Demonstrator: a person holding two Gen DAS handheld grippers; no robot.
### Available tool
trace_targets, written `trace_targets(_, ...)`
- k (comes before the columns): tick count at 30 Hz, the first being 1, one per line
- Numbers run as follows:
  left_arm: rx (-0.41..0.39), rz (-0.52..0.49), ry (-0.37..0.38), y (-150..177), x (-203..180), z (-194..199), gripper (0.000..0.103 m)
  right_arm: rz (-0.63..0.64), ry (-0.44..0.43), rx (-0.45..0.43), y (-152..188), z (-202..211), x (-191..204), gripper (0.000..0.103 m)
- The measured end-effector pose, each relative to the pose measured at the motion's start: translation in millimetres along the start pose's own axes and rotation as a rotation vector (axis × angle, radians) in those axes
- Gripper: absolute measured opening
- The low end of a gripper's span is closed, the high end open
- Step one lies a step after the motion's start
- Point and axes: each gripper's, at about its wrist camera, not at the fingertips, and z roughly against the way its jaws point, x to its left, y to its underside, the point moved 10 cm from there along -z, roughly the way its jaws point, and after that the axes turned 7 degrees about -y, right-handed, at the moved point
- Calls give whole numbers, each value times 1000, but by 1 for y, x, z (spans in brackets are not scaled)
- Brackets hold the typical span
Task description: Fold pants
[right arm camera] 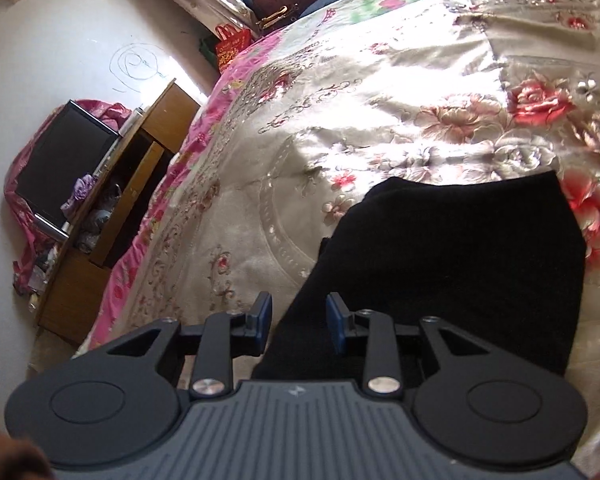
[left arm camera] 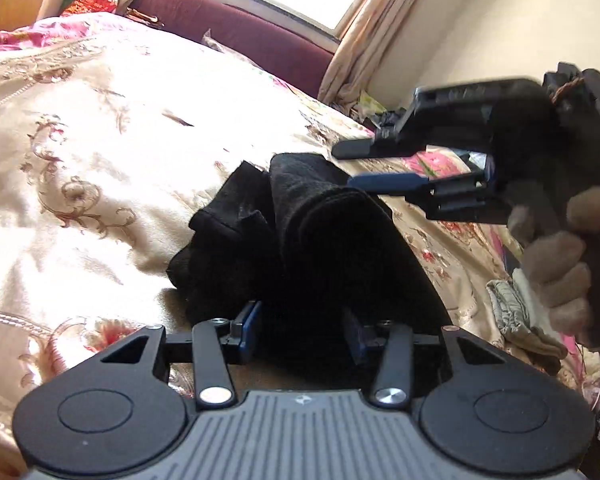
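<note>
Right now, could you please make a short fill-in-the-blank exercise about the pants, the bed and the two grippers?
1. The pants on the floral bedspread are ____ in colour.
2. The pads of both grippers are ____ in colour.
3. The fingers of the right gripper are ____, holding nothing.
4. In the right wrist view, the wooden cabinet stands to the ____ of the bed.

Missing words: black; blue; open; left
</note>
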Motion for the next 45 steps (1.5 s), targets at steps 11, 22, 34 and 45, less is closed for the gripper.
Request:
trace_targets(11,-80,-290,-263,-12,-5,-8,61,107,104,19,-4,-48,-17,34)
trace_targets(22,-56,-60,-253,-34,55,-26,49,180,106,-22,-11,-95,-19,42)
trace_targets(34,-47,-163,-311,-30,40,16,57,386,51,-99,5,-23,20,49)
trace_targets(45,-153,-269,-323,-58,-2,24,57,348,171,-97,-14,-43,-28,49)
